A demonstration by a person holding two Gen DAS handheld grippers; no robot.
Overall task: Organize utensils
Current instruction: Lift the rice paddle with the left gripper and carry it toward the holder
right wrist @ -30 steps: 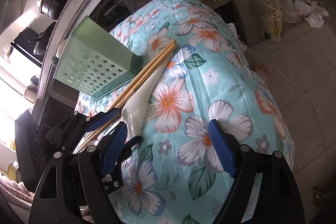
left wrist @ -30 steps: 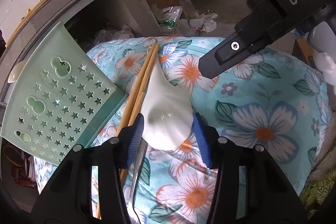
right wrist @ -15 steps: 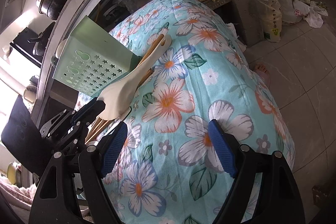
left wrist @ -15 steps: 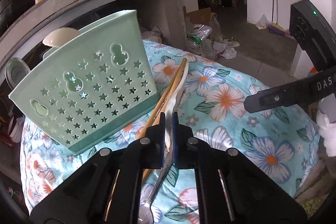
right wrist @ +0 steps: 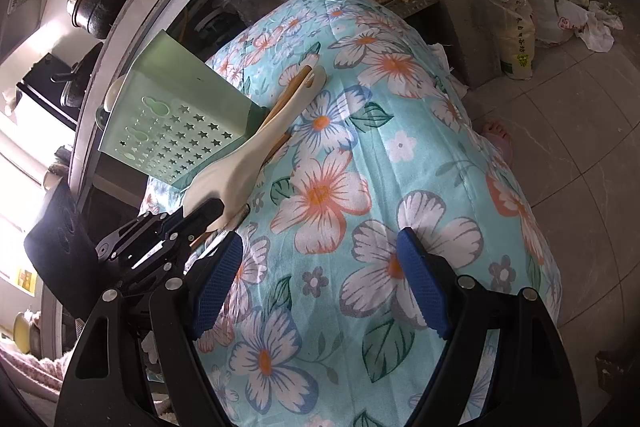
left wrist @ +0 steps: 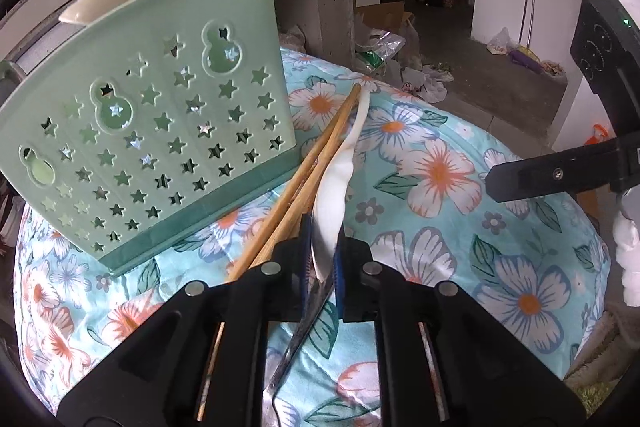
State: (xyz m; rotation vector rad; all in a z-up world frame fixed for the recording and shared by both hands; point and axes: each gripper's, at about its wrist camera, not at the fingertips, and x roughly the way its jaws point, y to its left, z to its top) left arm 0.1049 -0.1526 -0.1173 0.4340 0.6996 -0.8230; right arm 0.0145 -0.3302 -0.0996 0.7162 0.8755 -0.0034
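Blue rubber pads of the left gripper (left wrist: 323, 259) are pinched almost together on the wide end of the white rice paddle (left wrist: 335, 183), held edge-on, handle pointing far. Right gripper (right wrist: 318, 287) sits near and idle, fingers spread wide, nothing between them, over the floral cloth (right wrist: 320, 195). Under the left gripper a metal utensil (left wrist: 308, 311) lies on the cloth, type unclear. Just left of the paddle, wooden chopsticks (left wrist: 320, 151) run near-to-far, touching or nearly touching the green utensil basket (left wrist: 152, 131). The basket is tipped, perforated star wall facing the camera, far-left on the cloth; its opening isn't visible. A cream utensil (left wrist: 96, 7) pokes out behind its top rim.

Risks, as judgement: the grip is on a thin slick blade edge, so the paddle could twist or slip out on tilting. The paddle's long handle may catch the chopsticks and drag them. The basket looks unsteady on soft cloth; a knock could shove it.
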